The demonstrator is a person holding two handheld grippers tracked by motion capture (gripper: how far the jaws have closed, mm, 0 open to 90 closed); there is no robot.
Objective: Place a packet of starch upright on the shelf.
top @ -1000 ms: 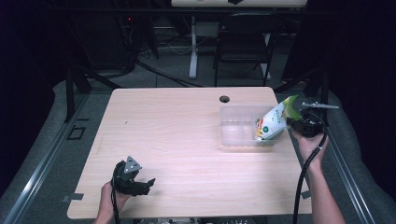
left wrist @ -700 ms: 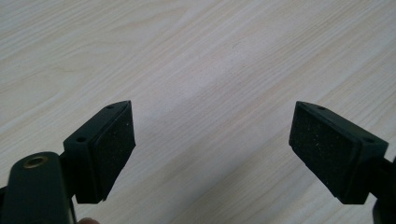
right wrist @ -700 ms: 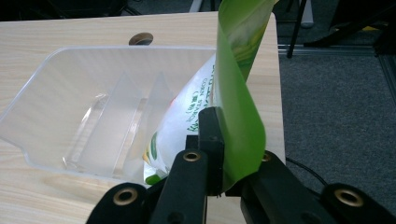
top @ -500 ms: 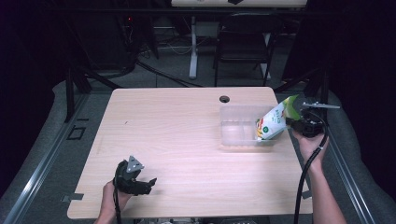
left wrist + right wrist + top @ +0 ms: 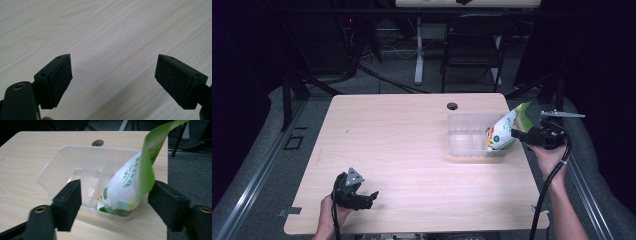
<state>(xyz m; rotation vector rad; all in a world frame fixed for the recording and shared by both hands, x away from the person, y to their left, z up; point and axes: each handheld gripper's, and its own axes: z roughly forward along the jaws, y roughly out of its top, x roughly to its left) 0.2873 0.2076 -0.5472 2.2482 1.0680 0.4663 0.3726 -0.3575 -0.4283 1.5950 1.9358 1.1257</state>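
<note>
The snack bag (image 5: pixel 504 131) stood tilted in the right end of the clear plastic box (image 5: pixel 467 132), its bottom down inside the box and its green top leaning out over the right wall toward the right gripper (image 5: pixel 518 134). In the right gripper view the bag (image 5: pixel 127 187) was white on its front with a green edge and a green flap rising to the top of the picture. Green characters ran up the white face beside a small round green mark, but they were too blurred to read. The lower part of the bag showed some printed colour that could not be made out.

The right gripper (image 5: pixel 115 200) had just been opening: its jaws stood apart on either side of the bag, with a gap at the left pad; whether the right pad touched the green edge could not be told. The box (image 5: pixel 62 167) had thin clear dividers inside, and the bag sat in the compartment nearest that gripper. A round hole (image 5: pixel 452 106) lay in the table (image 5: pixel 402 140) just behind the box.

The left gripper (image 5: pixel 362 200) was near the front left part of the table, well apart from the box. Its jaws (image 5: pixel 113 80) were spread wide over bare wood with nothing between them.
</note>
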